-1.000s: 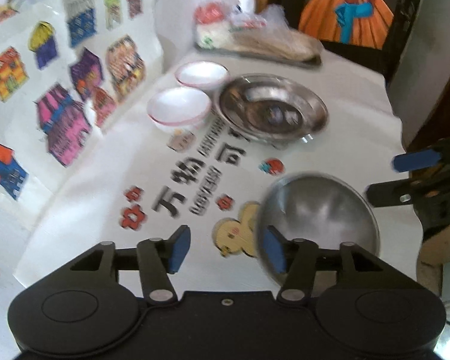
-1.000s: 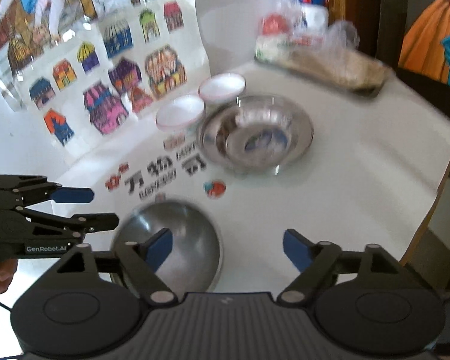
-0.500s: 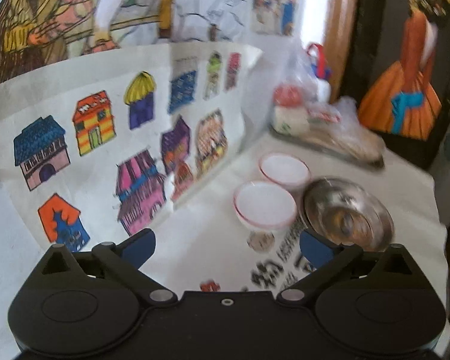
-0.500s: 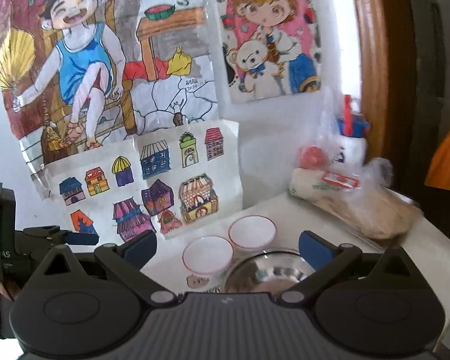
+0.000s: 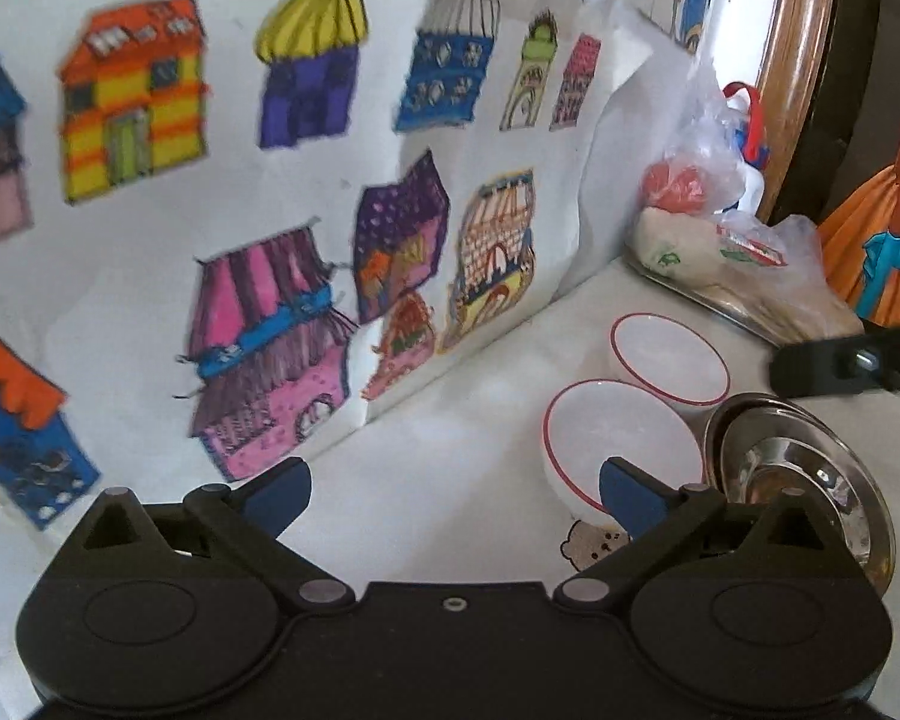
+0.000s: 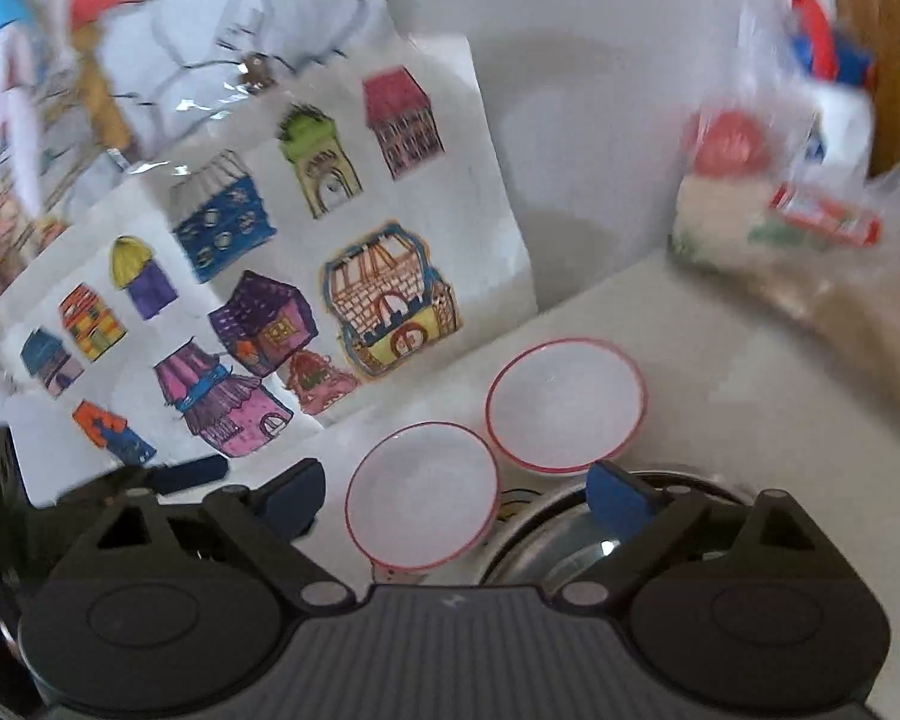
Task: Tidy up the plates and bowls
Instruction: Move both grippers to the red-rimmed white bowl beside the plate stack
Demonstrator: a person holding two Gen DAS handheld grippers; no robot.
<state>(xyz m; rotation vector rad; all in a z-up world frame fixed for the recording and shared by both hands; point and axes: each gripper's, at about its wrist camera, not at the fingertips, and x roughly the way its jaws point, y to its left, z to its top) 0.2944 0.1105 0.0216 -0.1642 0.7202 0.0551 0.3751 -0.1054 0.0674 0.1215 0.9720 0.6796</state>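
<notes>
Two white bowls with red rims sit on the table by the drawing of coloured houses: the near bowl (image 5: 621, 441) and the far bowl (image 5: 669, 357), rims almost touching. A stack of steel plates (image 5: 804, 474) lies just beside the near bowl, on its right.

My left gripper (image 5: 453, 489) is spread wide and holds nothing; its right finger overlaps the near bowl's rim in view, whether touching I cannot tell. My right gripper (image 6: 453, 495) is also released and empty, its jaws having just narrowed slightly, with the near bowl (image 6: 423, 495) framed between its fingers.

Risks, in my judgement: both grippers converge on the same bowl and could collide. A finger landing on a rim could tip the bowl or knock it against its neighbour or the steel. The smooth, curved wall may slip from flat pads.

The left view alone shows the steel stack's layered rims and the right gripper's fingertip entering at its right edge. The right view, blurred, alone shows the near bowl whole; there the steel is largely hidden behind my own finger.
</notes>
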